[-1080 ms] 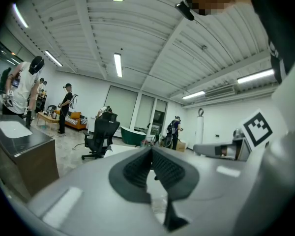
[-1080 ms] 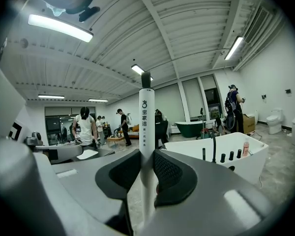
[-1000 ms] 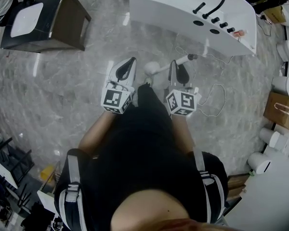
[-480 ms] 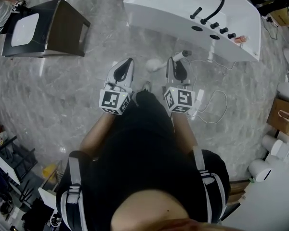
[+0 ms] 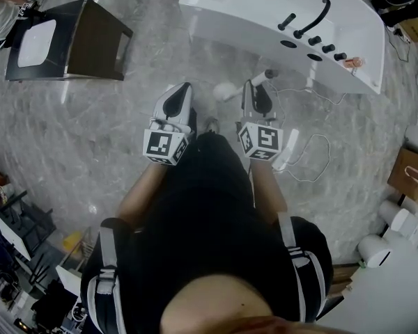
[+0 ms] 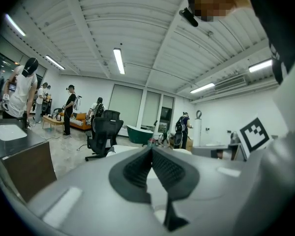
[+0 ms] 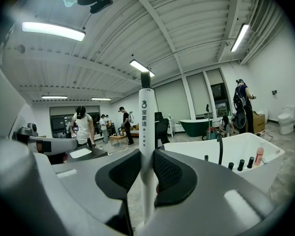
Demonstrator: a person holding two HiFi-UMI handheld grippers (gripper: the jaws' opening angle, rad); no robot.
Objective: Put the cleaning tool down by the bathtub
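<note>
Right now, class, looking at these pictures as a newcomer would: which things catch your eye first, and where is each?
The big white bathtub fills the top of the head view, with a black faucet on its rim. Just below it, the right gripper clamps the cleaning tool by its white handle, while the left gripper beside it is shut and empty.

Dark cabinet [image 5: 97, 42] top left; brown paper bag [image 5: 408, 176] right

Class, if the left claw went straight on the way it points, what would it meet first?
Probably the bathtub, at its near end. The left claw aims there, but height is unclear, so it might pass above the rim.
</note>
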